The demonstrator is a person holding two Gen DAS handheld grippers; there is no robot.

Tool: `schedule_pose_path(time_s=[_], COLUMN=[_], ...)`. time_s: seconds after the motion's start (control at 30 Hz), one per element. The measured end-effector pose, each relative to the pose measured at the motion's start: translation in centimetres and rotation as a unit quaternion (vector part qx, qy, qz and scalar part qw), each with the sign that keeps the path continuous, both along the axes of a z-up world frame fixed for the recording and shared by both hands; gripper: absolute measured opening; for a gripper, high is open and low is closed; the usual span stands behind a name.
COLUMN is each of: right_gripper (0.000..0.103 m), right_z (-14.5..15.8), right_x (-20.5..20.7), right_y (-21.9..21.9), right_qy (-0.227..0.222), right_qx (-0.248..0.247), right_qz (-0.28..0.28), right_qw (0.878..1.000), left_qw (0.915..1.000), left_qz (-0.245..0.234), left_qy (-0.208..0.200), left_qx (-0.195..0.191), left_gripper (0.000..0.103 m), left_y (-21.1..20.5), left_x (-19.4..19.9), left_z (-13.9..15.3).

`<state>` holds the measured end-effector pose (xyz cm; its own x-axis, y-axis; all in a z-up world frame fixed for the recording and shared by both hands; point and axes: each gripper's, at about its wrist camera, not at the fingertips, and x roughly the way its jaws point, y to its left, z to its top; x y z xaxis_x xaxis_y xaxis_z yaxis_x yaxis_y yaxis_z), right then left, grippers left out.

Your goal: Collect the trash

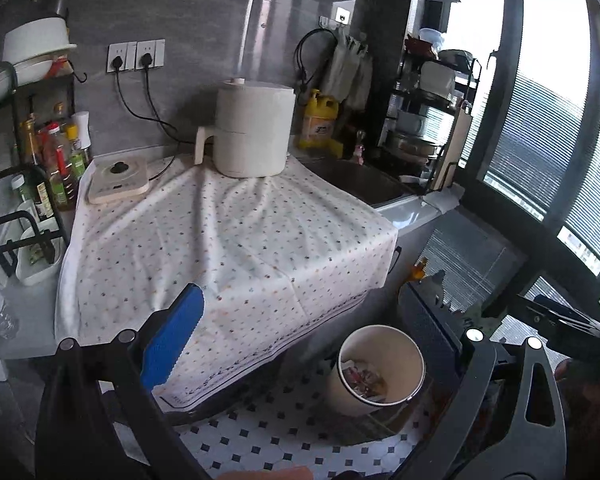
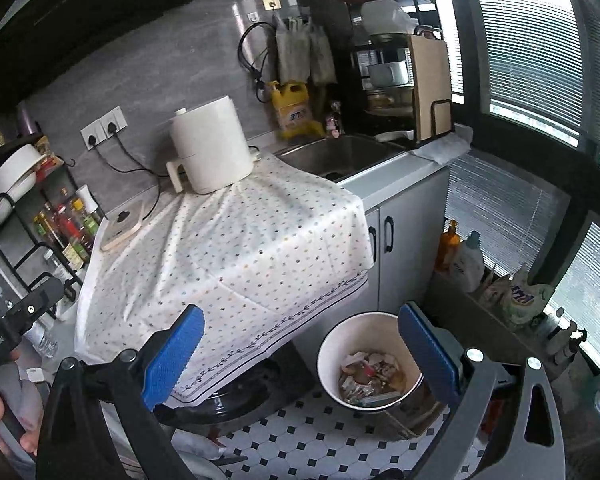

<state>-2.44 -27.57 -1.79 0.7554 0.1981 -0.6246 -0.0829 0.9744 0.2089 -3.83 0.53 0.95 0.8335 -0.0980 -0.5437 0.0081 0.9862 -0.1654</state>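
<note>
White and round, the waste bin [image 2: 370, 364] stands on the black-and-white tiled floor [image 2: 300, 440], just below the hanging front edge of the dotted cloth [image 2: 236, 248]. Crumpled paper and wrapper scraps [image 2: 370, 376] lie in its bottom; the left wrist view shows the same bin [image 1: 376, 368] with the scraps [image 1: 362, 378] inside.

Right hand-held gripper [image 2: 300, 352] is released, its two blue pads spread wide with nothing between them; one pad [image 2: 172, 352] overlaps the cloth edge left of the bin, the other [image 2: 430, 352] sits at the bin's right rim. Left hand-held gripper [image 1: 300, 352] also stands spread and empty: its blue pad [image 1: 172, 344] is left of the bin, while its other finger, right of the bin, shows only a dark back face. In the right wrist view, far left of the bin, a hand [image 2: 4, 420] grips a black handle.

Up behind the bin, the cloth covers the bench [image 2: 400, 176]. On the cloth at the back stands a white air fryer [image 2: 208, 148], with a flat beige scale [image 2: 122, 228] to its left and oil and sauce bottles [image 2: 68, 228] further left. Right of the fryer lies a steel sink [image 2: 340, 156], a yellow detergent jug [image 2: 292, 108] behind it and a dish rack [image 2: 400, 68] with a cutting board beyond. Right of the bin, bottles [image 2: 464, 252] line a low ledge under the blinds.
</note>
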Motion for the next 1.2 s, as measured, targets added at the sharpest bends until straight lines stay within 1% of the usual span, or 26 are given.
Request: schedule_pose_path(time_s=[0.23, 0.67, 1.2], right_gripper=[0.095, 0.095, 0.095], right_z=[-0.1, -0.1, -0.3], right_x=[-0.3, 0.1, 0.3], right_y=[1.6, 4.1, 4.8], right_qy=[-0.004, -0.004, 0.003], right_qx=[-0.005, -0.007, -0.009], right_qz=[0.01, 0.022, 0.022], right_qw=[1.0, 1.0, 1.0], left_qw=[1.0, 0.9998, 0.9998], left_qz=[0.008, 0.018, 0.017], left_qy=[-0.003, -0.005, -0.003], left_qx=[0.003, -0.005, -0.003], left_gripper=[0.097, 0.097, 0.097], left_y=[1.4, 3.6, 3.9], left_x=[-0.6, -0.6, -0.5], left_z=[-0.2, -0.2, -0.1])
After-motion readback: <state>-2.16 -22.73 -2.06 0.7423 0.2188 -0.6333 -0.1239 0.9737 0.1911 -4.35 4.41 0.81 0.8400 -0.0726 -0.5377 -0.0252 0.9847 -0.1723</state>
